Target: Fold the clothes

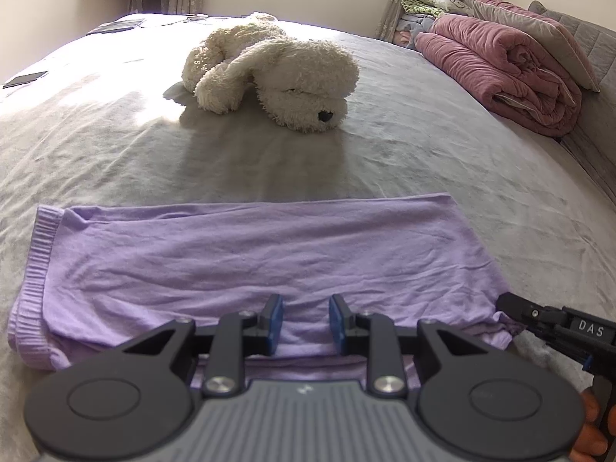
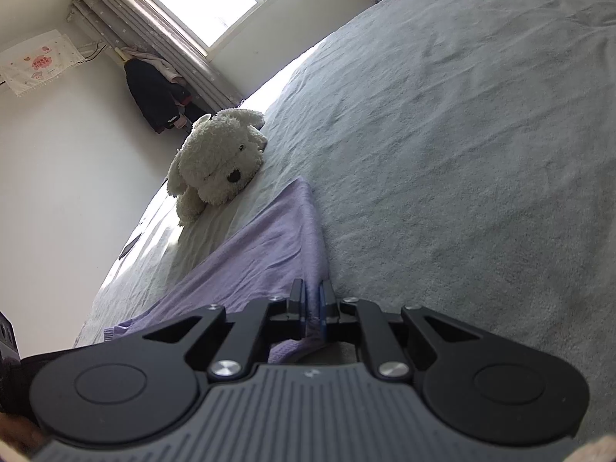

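A lilac knit garment (image 1: 238, 261) lies folded into a wide band across the near part of the grey bed, its ribbed hem at the left. My left gripper (image 1: 306, 321) hovers open over the garment's near edge, blue pads apart with cloth showing between them but not pinched. My right gripper (image 1: 510, 310) comes in from the right in the left wrist view and pinches the garment's right near corner. In the right wrist view the right gripper (image 2: 312, 308) is shut on that lilac garment (image 2: 261, 258), with cloth bunched between the pads.
A white plush dog (image 1: 277, 77) lies in the middle of the bed (image 1: 442, 146), beyond the garment. Rolled pink quilts and pillows (image 1: 508, 65) are stacked at the far right. Flat dark items (image 1: 25, 79) rest near the bed's far left edge. A window and curtains (image 2: 200, 4) stand behind.
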A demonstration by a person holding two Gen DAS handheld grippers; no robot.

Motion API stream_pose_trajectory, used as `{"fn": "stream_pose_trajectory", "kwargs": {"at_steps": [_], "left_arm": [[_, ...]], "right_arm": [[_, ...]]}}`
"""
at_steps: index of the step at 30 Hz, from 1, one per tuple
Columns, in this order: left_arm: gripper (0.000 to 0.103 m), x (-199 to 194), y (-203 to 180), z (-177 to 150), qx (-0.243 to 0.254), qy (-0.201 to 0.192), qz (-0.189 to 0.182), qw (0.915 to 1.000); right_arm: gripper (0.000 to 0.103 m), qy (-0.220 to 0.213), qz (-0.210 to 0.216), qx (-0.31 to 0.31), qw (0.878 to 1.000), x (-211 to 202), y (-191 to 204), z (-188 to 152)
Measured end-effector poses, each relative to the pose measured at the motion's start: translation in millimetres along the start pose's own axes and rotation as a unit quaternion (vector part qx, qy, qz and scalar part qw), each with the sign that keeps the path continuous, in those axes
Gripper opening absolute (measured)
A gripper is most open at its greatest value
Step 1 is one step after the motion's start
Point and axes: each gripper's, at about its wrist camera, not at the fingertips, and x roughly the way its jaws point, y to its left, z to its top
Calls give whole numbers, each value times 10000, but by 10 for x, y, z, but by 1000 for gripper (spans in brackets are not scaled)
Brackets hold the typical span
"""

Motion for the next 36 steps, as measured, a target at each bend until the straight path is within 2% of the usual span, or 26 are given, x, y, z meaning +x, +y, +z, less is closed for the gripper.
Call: {"fn": "stream_pose_trajectory", "kwargs": {"at_steps": [8,13,19,27,36], "left_arm": [[33,-1,152,68,-388,5,-135,9992],[33,-30,184,99,-553,-87,-457,9974],[33,-55,123,97,-531,-182,-778,9954],[33,-47,120,108,-607,-238,-1025,9926],[33,-23,115,161,-620,-250,-1162,9910]], "right_arm": [[10,-205,-117,-721,9971,36,266,-11],[10,-327,-248,-1153,9925,59,377,-45],[10,-546,-316,-1854,9806,28,552,-150],[10,-606,-488,-2946,9524,90,806,-403],[10,-615,-516,-3313,9401,109,915,-560]]}}
